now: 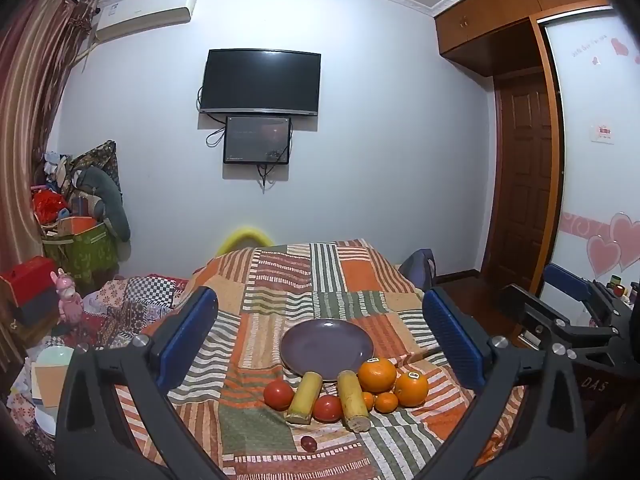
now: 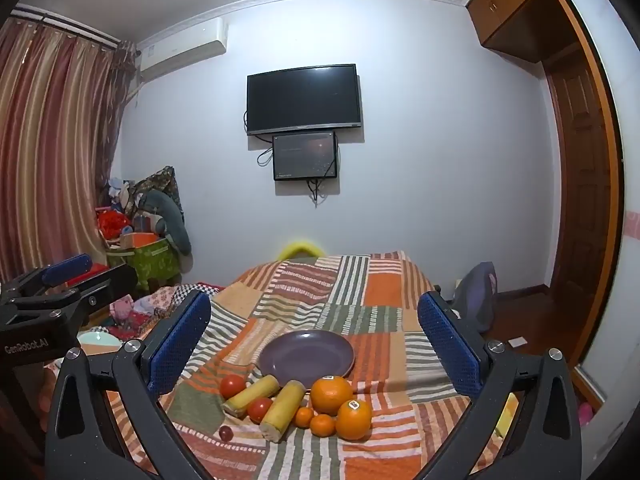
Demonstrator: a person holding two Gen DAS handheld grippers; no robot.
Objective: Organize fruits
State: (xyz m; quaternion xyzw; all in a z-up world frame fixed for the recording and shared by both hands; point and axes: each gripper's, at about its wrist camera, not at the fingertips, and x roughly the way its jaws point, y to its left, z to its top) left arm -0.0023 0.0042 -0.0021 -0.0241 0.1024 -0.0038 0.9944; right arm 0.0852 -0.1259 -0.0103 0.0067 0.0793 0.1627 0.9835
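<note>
Nothing picked yet: left gripper (image 1: 320, 332) and right gripper (image 2: 314, 334) hovering spread wide, empty. Fruit clustered on patchwork bed cover (image 2: 384, 284) just before empty purple plate (image 2: 306, 353). Next, probably: lowering onto nearest orange (image 2: 353, 419), closing gently.

My left gripper (image 1: 320, 340): matte black plastic frame, two arms with triangular cut-outs. Fingers (image 1: 188, 336) carry blue pads with a fine dotted texture. Round silver screws sit at the joints, at roughly 9 and 3 o'clock of the left wrist view. My right gripper (image 2: 314, 344): same build, black frame, blue textured pads, silver screws. Seen from the right wrist, the left unit's black body bears white lettering "GenRobot.AI" at 9 o'clock.
</note>
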